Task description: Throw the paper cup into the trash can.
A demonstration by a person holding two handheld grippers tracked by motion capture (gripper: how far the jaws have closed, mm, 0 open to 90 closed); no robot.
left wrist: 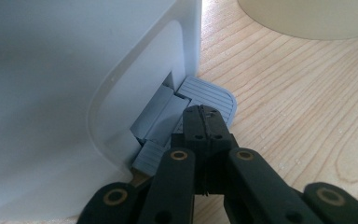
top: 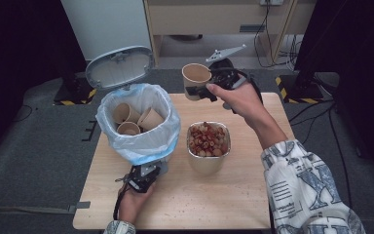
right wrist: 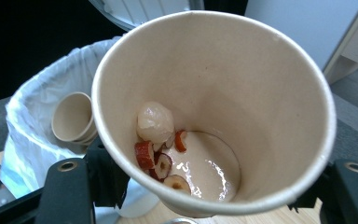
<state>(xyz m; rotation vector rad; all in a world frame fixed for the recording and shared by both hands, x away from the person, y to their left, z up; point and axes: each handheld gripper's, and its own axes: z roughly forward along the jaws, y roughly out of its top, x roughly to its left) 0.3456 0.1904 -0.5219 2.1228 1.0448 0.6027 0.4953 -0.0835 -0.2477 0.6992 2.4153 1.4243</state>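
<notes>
the left gripper (left wrist: 205, 122) was low at the front of the little white bin (top: 141, 146). its jaws were clenched together with nothing between them, and they pressed down on the grey pedal (left wrist: 212, 95) at the bin's foot. that was probably why the lid (top: 120, 66) stood up and open at the back. the bin had a thin plastic bag (top: 168, 129) in it, and three used cups (top: 137, 119) lay inside.

the right gripper (top: 209, 83) was up past the far edge of the surface (top: 190, 200). it was grasping a paper cup (top: 196, 75) by its sides. in the right gripper view some bits of fruit (right wrist: 156, 140) and a little wet stuff sat at the bottom of the cup. i think the scraps were meant for the foil bowl (top: 208, 144) first, since it already held the same red and pale pieces, and the cup for the bin after.

the surface was light wood. around it was grey carpet (top: 34, 141), with black and yellow tape, cables and a wooden shelf behind.
</notes>
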